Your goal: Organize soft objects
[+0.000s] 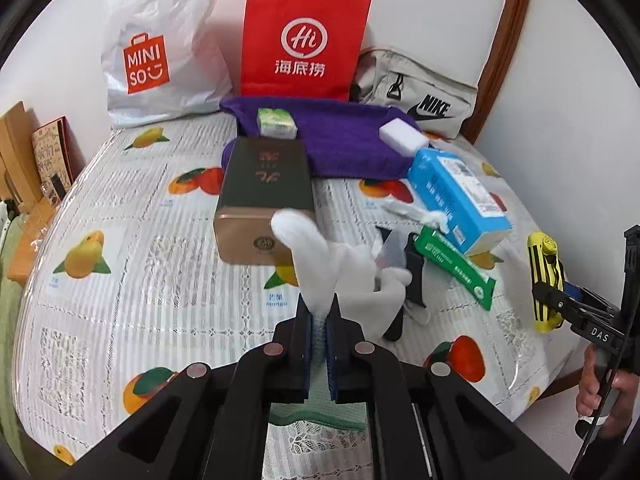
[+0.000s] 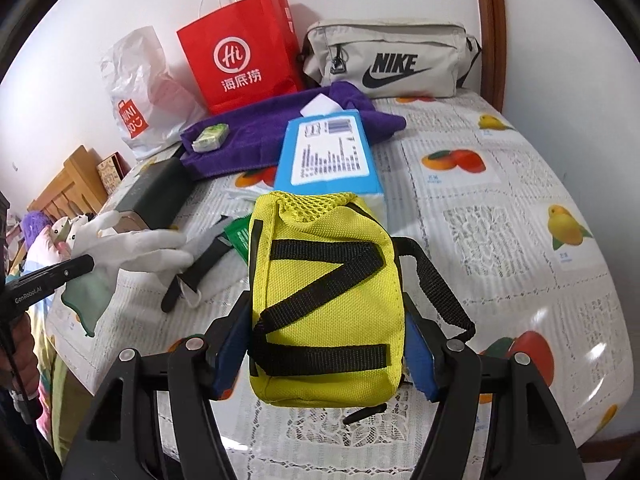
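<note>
My left gripper [image 1: 319,308] is shut on a white glove [image 1: 320,256] with a pale green cuff [image 1: 316,404], lifted above the table. In the right wrist view the same glove [image 2: 132,248] hangs from the left gripper [image 2: 86,264] at the left. My right gripper [image 2: 324,320] is shut on a yellow mesh pouch [image 2: 324,280] with black straps, its blue pads pressing both sides. The left wrist view shows that pouch [image 1: 544,276] at the far right. A purple towel [image 1: 344,140] lies at the back with a white sponge [image 1: 400,134] on it.
The table has a fruit-print cover [image 1: 132,248]. On it lie a dark tin box [image 1: 264,196], a blue tissue pack [image 1: 456,196], a green sachet [image 1: 456,268] and a small green-white pack [image 1: 278,122]. A red paper bag [image 1: 304,40], a white plastic bag [image 1: 160,48] and a grey Nike bag [image 2: 388,60] line the wall.
</note>
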A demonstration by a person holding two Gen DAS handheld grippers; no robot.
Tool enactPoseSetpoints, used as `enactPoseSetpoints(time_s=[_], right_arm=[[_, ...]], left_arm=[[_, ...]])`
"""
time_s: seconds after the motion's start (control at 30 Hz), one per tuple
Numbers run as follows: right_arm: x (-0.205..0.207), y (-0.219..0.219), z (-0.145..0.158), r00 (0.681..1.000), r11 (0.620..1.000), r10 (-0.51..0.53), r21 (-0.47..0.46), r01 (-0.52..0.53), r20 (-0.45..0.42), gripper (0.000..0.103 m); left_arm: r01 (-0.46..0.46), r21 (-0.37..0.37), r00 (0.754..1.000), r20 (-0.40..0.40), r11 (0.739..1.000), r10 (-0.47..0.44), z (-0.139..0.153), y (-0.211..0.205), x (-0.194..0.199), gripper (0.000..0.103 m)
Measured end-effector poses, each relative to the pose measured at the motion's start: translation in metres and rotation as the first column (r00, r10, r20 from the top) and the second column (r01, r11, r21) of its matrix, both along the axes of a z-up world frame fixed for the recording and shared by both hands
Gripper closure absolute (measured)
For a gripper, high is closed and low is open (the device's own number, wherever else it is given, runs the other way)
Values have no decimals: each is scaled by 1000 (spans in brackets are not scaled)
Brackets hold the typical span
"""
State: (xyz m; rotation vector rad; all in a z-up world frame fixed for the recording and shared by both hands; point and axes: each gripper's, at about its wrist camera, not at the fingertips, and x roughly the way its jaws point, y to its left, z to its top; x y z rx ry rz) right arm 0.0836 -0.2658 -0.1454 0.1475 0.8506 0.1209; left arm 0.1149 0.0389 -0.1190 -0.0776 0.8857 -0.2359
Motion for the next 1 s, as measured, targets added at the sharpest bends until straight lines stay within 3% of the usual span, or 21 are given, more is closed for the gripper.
enactPoseSetpoints(time_s=[0.53,1.0], right_arm=[[17,13,53,995,998,57,-8,-56,83,37],[61,23,84,987,992,120,9,-122,109,37]], left_arm=[[-40,-39,993,106,998,44,56,7,7,97],[-47,-40,985,164,998,53,91,-2,40,97]])
